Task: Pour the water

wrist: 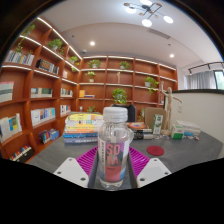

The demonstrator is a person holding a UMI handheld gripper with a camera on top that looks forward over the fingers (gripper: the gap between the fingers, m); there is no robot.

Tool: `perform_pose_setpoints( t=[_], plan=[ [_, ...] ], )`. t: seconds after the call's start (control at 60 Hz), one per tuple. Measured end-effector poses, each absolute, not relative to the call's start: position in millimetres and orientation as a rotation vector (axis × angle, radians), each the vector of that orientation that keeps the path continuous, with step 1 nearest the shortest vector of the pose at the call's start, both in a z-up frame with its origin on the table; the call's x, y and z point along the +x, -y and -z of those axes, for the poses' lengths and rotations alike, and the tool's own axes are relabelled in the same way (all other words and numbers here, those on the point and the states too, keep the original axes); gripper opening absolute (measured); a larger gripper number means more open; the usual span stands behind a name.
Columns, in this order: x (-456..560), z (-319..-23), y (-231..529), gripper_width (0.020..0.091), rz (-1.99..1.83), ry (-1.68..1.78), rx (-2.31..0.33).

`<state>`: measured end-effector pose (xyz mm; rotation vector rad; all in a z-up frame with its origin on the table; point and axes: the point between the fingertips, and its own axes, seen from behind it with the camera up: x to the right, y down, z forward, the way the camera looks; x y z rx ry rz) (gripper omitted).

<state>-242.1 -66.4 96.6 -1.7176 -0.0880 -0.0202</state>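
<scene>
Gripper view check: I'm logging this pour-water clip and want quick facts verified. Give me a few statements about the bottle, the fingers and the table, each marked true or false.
1. The bottle stands upright between the fingers. True.
2. The bottle's cap is off. False: a white cap sits on it.
3. A red round coaster lies on the table beside the bottle. True.
4. The bottle lies on its side. False: it stands upright.
5. Bookshelves line the wall beyond the table. True.
</scene>
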Motion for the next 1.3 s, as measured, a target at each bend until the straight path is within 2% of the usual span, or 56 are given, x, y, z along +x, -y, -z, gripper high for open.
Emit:
perform_pose_setpoints(
  t=[0.117, 0.167, 0.25, 0.467, 0.583, 0.85, 0.867, 0.967, 0.983, 1.0, 1.033, 1.117, 1.233, 1.3],
  plan=[
    [-241.6, -95.9, 60.7, 0.0463, -0.016, 0.055, -1.708],
    [-242.1, -95.3, 59.1, 0.0403, -0.032, 0.047, -1.696],
    [-241.7, -93.8, 57.7, 0.0348, -0.029, 0.055, -1.702],
    [-238.8, -95.2, 58.4, 0.0348, -0.009, 0.026, -1.731],
    [-251.3, -113.9, 43.3, 0.0349, -0.068, -0.059, -1.739],
    [-331.8, -146.2, -21.4, 0.0348, -0.75, -0.52, -1.65],
    [-326.7, -140.8, -32.0, 0.0348, -0.797, -0.557, -1.629],
    [-326.3, -146.7, -50.6, 0.0349, -1.065, -0.818, -1.506],
    [-335.1, -157.1, -39.6, 0.0349, -1.105, -0.867, -1.485],
    [-325.8, -149.4, -56.5, 0.0348, -1.142, -0.887, -1.454],
    [-325.0, -154.6, -59.8, 0.0348, -1.218, -0.937, -1.406],
    [-316.6, -162.0, -66.5, 0.0348, -1.316, -1.055, -1.329],
    [-307.7, -152.9, -91.3, 0.0348, -1.409, -1.206, -1.282],
    [-304.6, -157.5, -94.0, 0.0348, -1.476, -1.287, -1.22]
  ],
)
